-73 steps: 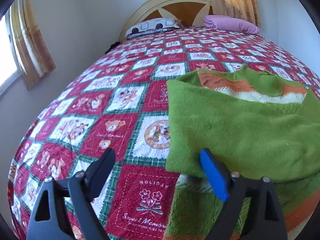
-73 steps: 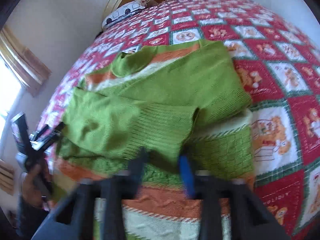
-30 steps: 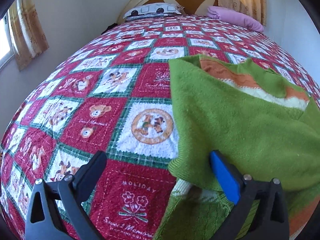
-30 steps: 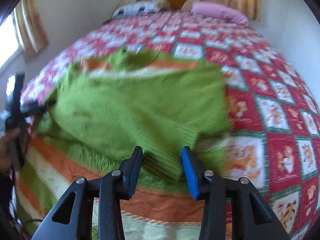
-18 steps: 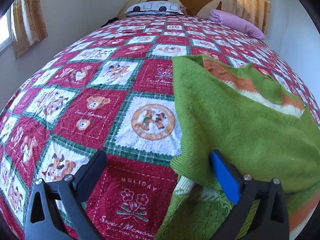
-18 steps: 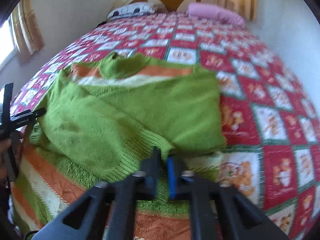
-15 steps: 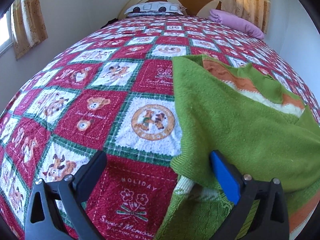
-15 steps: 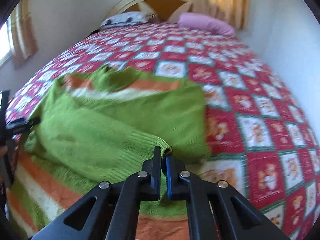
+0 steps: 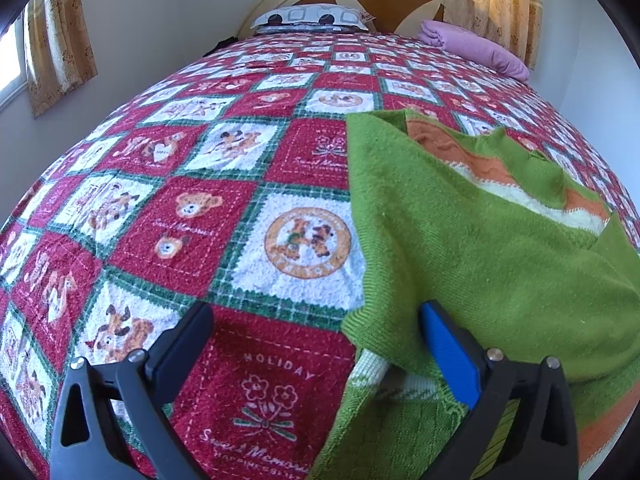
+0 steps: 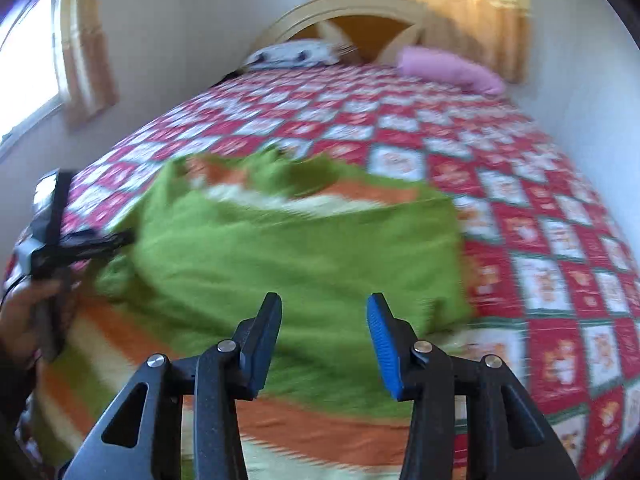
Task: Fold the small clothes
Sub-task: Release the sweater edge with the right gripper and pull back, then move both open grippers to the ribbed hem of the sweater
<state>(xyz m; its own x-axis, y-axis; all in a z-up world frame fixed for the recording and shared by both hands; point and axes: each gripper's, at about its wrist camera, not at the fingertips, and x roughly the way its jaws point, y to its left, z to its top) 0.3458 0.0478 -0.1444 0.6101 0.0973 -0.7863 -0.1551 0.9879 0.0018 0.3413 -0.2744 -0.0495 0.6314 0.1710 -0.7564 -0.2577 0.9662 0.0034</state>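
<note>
The green sweater (image 10: 288,256) lies on the bed (image 9: 208,208), its sleeves already folded in over the body. The bottom half looks not yet folded up. The right gripper (image 10: 324,344) has its fingers opening, nothing between them. The left gripper (image 9: 316,344) is wide open beside the sweater's edge. Two pillows (image 9: 312,18) lie far behind the sweater. Nothing is in the way.

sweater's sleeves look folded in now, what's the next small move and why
Probably bring both claws down to the near hem of the sweater and take hold, to fold it up toward the collar. Both sleeves already lie across the body. The right claw is opening with nothing between its fingers; the left claw hangs wide open over the sweater's left edge, above the quilt.
</note>
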